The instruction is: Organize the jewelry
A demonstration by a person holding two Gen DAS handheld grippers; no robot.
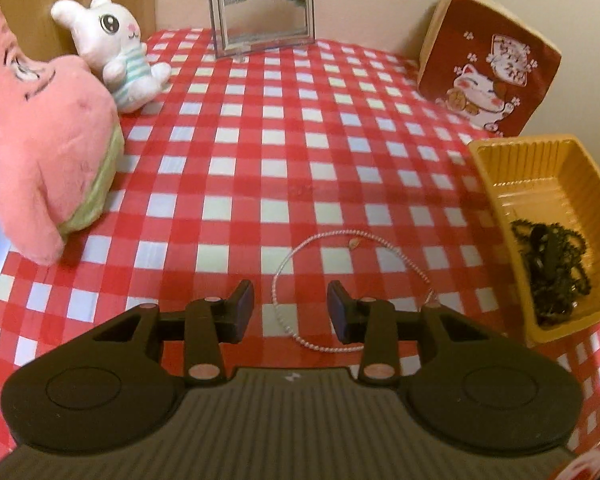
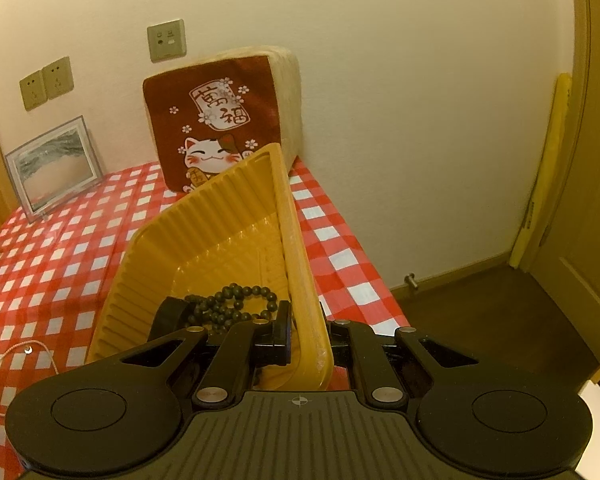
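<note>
**A:** Jewelry status: the dark round-bead bracelet (image 2: 236, 306) already lies in the yellow ribbed plastic tray (image 1: 500, 168), heaped at its near end. The thin pink-and-white beaded necklace (image 1: 288, 264) is still out on the red-and-white checked tablecloth (image 1: 260, 140), just left of the tray, lying in an open loop.

**B:** So half done?

**A:** Roughly, judging by what shows. One piece in, one to go. No other jewelry visible on the cloth.

**B:** Left gripper?

**A:** Left gripper (image 1: 291, 311) sits above the necklace, jaws spread partway, nothing pinched. A run of the loop shows in the gap between the fingertips. Whether the tips touch the cloth, can't tell.

**B:** Right?

**A:** Right gripper (image 2: 309, 338) has its jaws pressed together on the tray's right side wall, one finger inside, one outside. Tray looks tipped up at the far end.

**B:** What's left?

**A:** Pinch the necklace, carry it right, drop it beside the bracelet.
</note>
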